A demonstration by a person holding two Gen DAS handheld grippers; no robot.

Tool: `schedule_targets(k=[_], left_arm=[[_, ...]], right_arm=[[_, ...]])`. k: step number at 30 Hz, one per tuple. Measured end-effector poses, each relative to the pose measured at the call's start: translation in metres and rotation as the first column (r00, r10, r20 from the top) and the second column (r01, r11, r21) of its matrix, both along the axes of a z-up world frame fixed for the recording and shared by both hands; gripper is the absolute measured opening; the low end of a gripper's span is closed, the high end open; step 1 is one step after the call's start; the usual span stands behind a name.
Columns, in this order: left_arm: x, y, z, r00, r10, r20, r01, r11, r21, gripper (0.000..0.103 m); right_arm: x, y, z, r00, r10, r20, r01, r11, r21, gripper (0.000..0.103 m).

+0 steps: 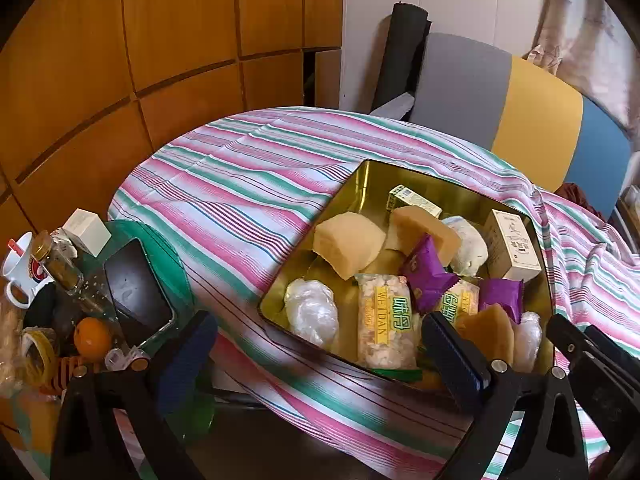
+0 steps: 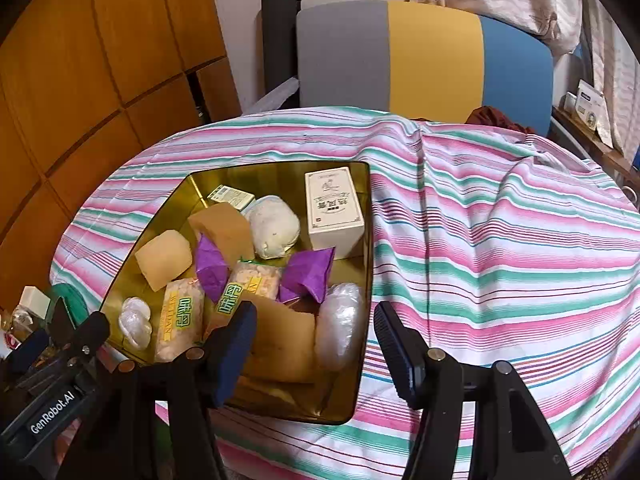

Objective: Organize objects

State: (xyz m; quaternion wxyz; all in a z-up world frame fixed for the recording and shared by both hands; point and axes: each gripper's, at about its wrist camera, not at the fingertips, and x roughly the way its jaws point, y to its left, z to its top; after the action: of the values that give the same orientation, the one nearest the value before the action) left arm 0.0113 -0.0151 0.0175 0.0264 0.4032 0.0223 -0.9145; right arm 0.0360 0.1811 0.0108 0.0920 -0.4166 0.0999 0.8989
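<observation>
Your shallow gold metal tin (image 2: pixel 362 280) sits on the striped pink-and-green cloth (image 2: pixel 500 240), heaped loosely with two purple foil packets (image 2: pixel 310 276), two clear "Weidan" snack bags (image 2: pixel 178 326) and two white cartons (image 2: pixel 334 208). With your right gripper (image 2: pixel 316 340) and left gripper (image 1: pixel 316 354) both spread and empty, closing among the pile could shove neighbours or crush a soft tan cake (image 2: pixel 164 260)

a round table under a striped cloth (image 2: pixel 500 240) carries a gold tin tray (image 2: pixel 366 240) of snacks.
</observation>
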Motion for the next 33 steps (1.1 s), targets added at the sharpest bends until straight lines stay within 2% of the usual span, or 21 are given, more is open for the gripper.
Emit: schedule_targets(k=[6,17,23,33], left_arm=[[-0.001,-0.001,-0.001,1.000,0.011,0.011,-0.010,1.000,-0.021,0.103],[0.001,0.006,-0.002,1.000,-0.012,0.027,0.014,0.998,-0.063,0.103],[0.000,0.007,-0.005,0.999,-0.011,0.046,0.014,0.996,-0.085,0.103],[-0.001,0.007,-0.006,0.997,-0.023,0.067,0.027,0.998,-0.054,0.103]], right_arm=[[0.000,-0.003,-0.006,1.000,0.011,0.014,-0.011,1.000,-0.024,0.062],[0.003,-0.018,-0.002,1.000,0.022,0.009,-0.023,0.997,0.074,0.062],[0.004,-0.016,0.001,1.000,0.011,-0.002,-0.011,0.996,0.088,0.062],[0.005,-0.014,0.001,1.000,-0.002,-0.013,0.004,0.996,0.087,0.062]])
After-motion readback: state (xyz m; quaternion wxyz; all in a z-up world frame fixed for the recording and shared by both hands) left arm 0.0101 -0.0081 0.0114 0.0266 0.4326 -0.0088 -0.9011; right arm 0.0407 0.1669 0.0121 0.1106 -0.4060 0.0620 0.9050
